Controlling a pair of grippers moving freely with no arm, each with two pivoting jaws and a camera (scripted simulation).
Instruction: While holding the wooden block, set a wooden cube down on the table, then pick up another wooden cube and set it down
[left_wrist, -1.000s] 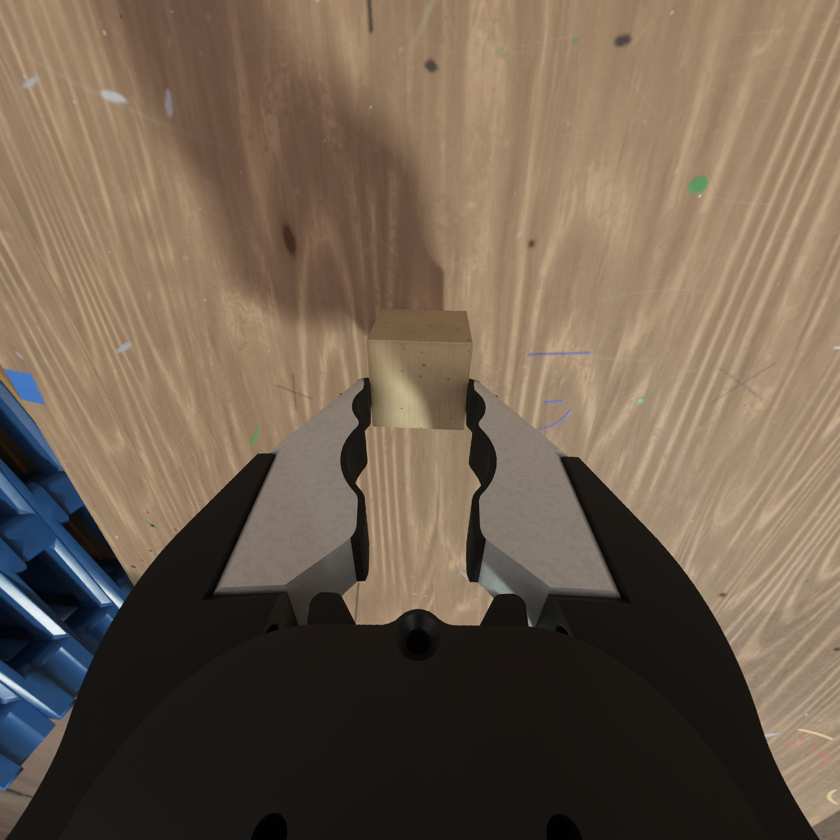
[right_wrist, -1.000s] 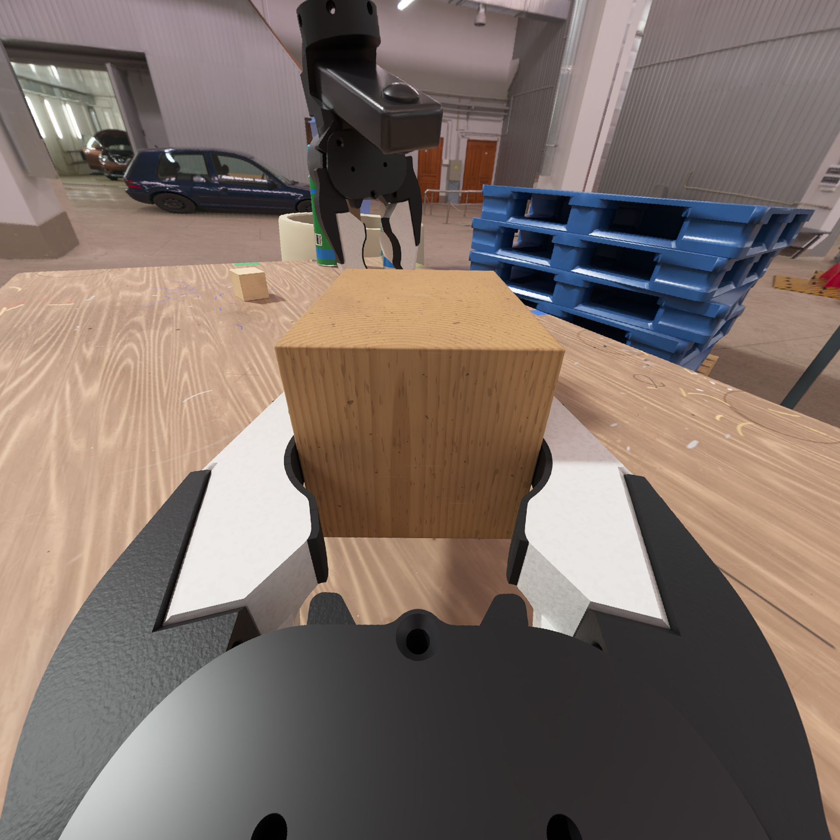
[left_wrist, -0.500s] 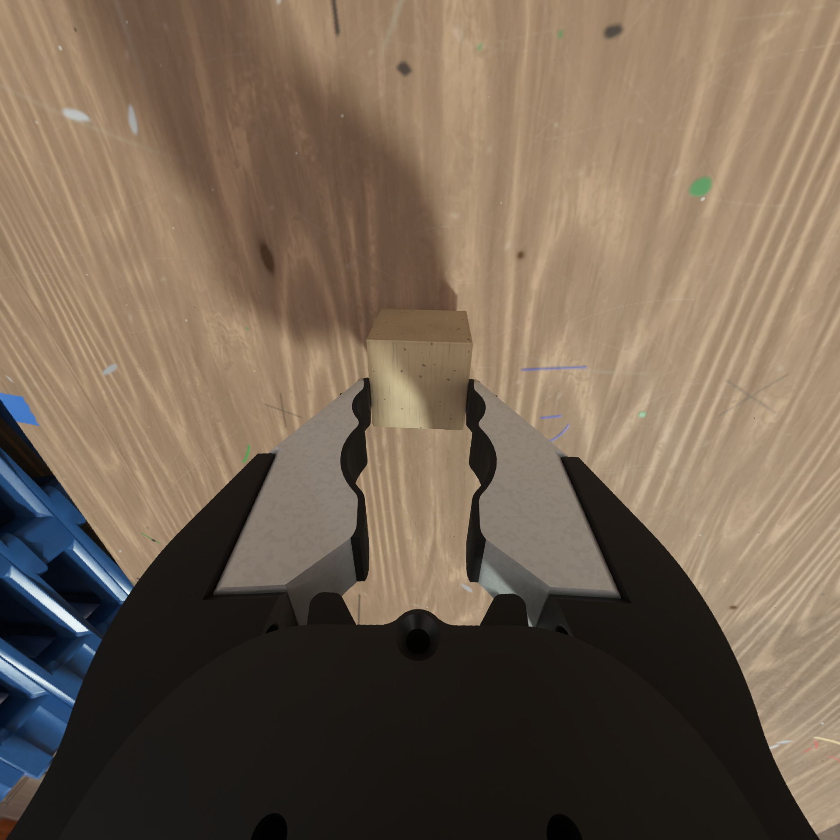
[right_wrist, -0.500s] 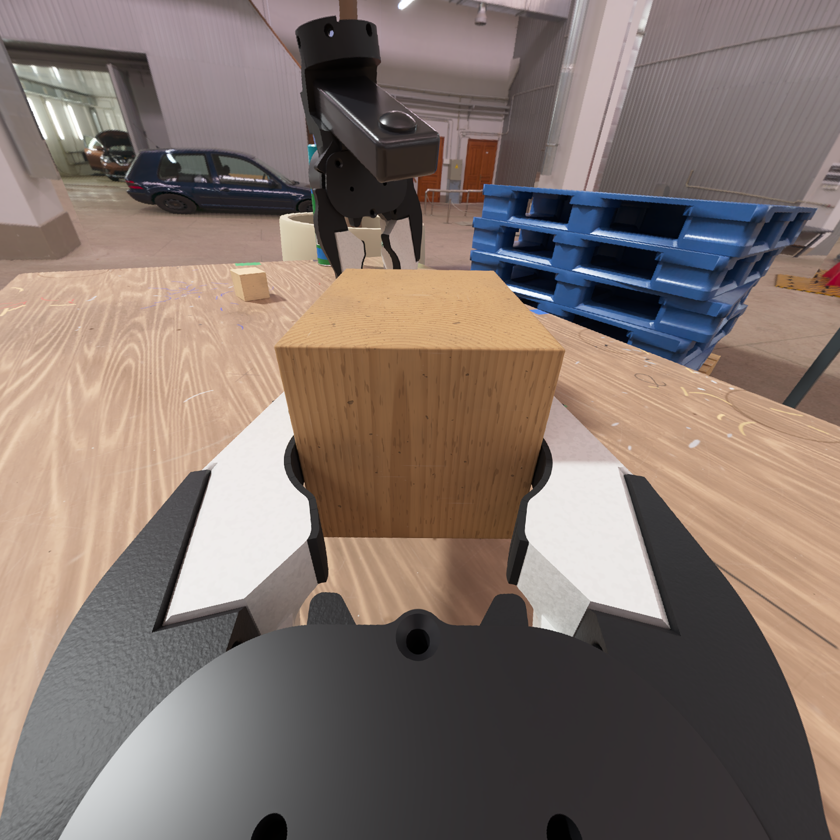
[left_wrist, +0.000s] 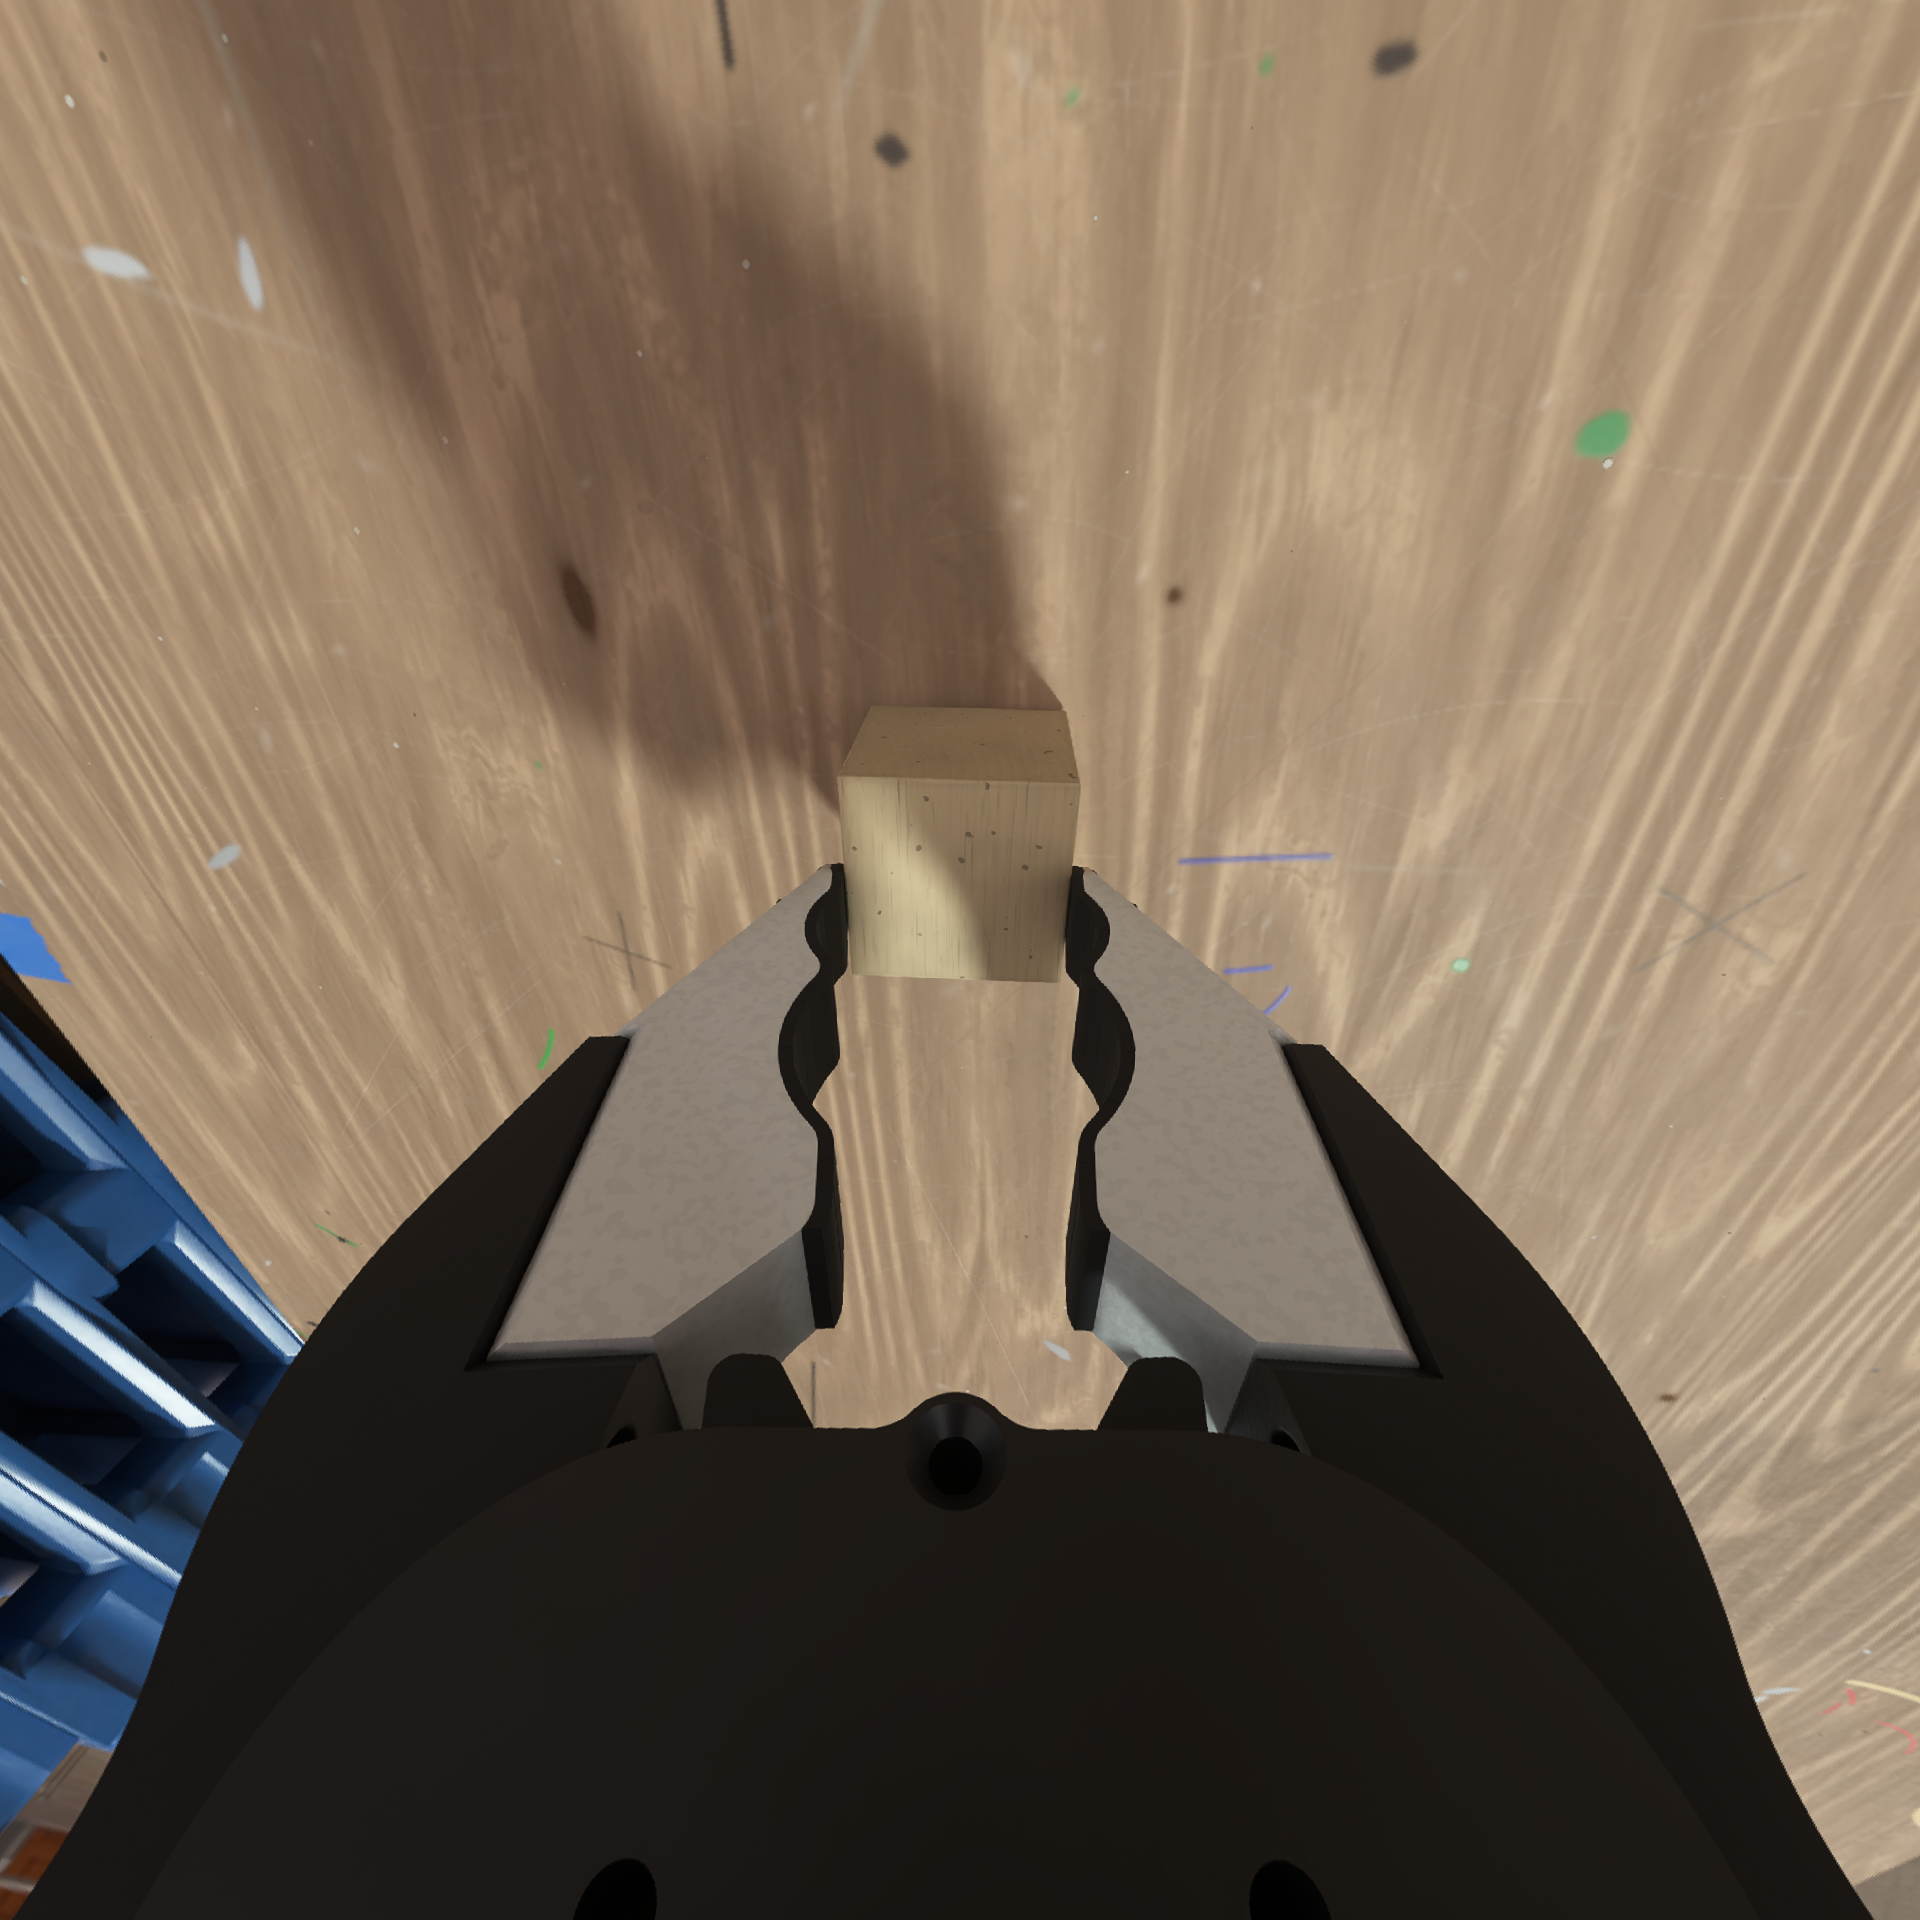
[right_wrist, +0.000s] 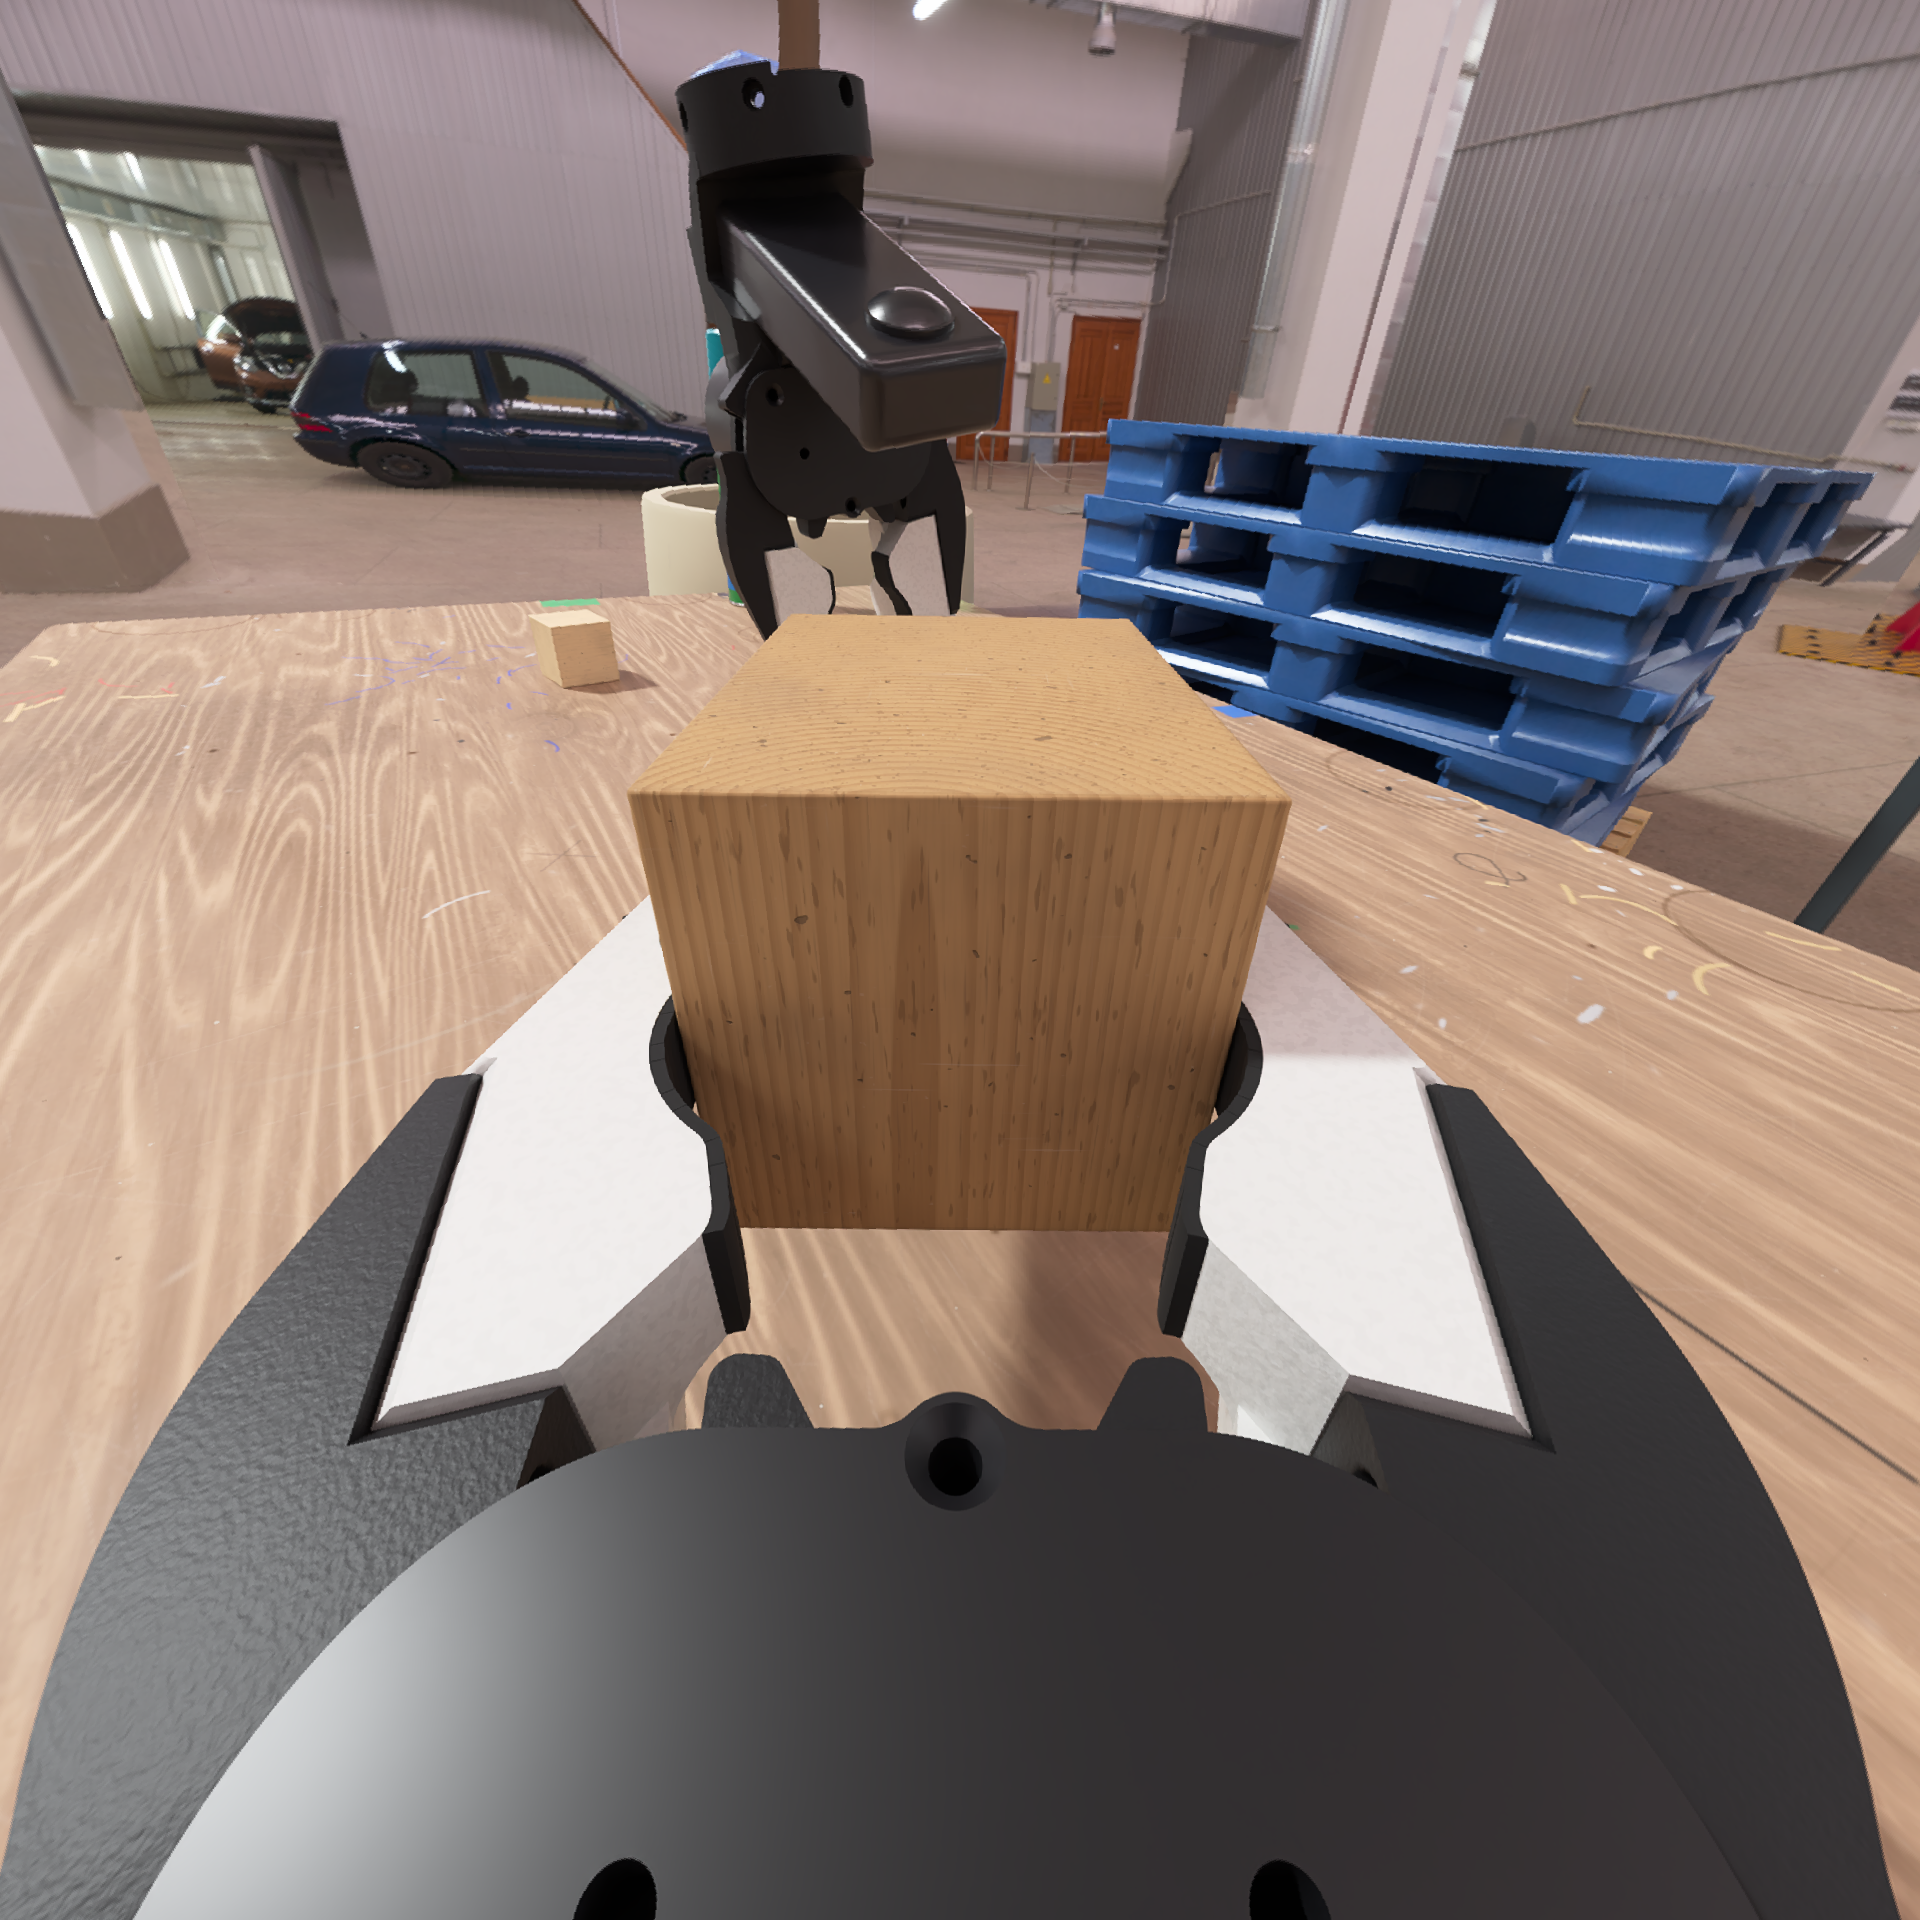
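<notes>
Pinched between the very tips of the left gripper (left_wrist: 958, 914) is a small pale wooden cube (left_wrist: 958, 878), seen from above against the wooden table (left_wrist: 1455, 623). Whether the cube's underside touches the tabletop cannot be told, though a dark shadow is cast on the boards just beyond it. The two grey fingers (left_wrist: 686, 1164) are drawn in against the cube's left and right faces, with the rest of the channel between them left empty. Scattered paint flecks are seen across the tabletop, and the corner of a blue pallet stack (left_wrist: 94, 1403) is shown at the lower left edge. In the right wrist view, a larger, darker wooden block (right_wrist: 956, 935) is clamped between the white fingers (right_wrist: 561, 1195) of the right gripper (right_wrist: 956, 1039), its sides seated in the curved notches and its base held clear of the table (right_wrist: 260, 935). Beyond the block, the left gripper (right_wrist: 847, 582) is seen pointing downward, its fingertips hidden behind the block's top edge. A second small pale cube (right_wrist: 574, 646) is seen resting on the table to the far left, well apart from both grippers. Stacked blue pallets (right_wrist: 1455, 603), a dark blue car (right_wrist: 488, 426) and a cream cylindrical tub (right_wrist: 681, 540) are visible in the hall behind.
</notes>
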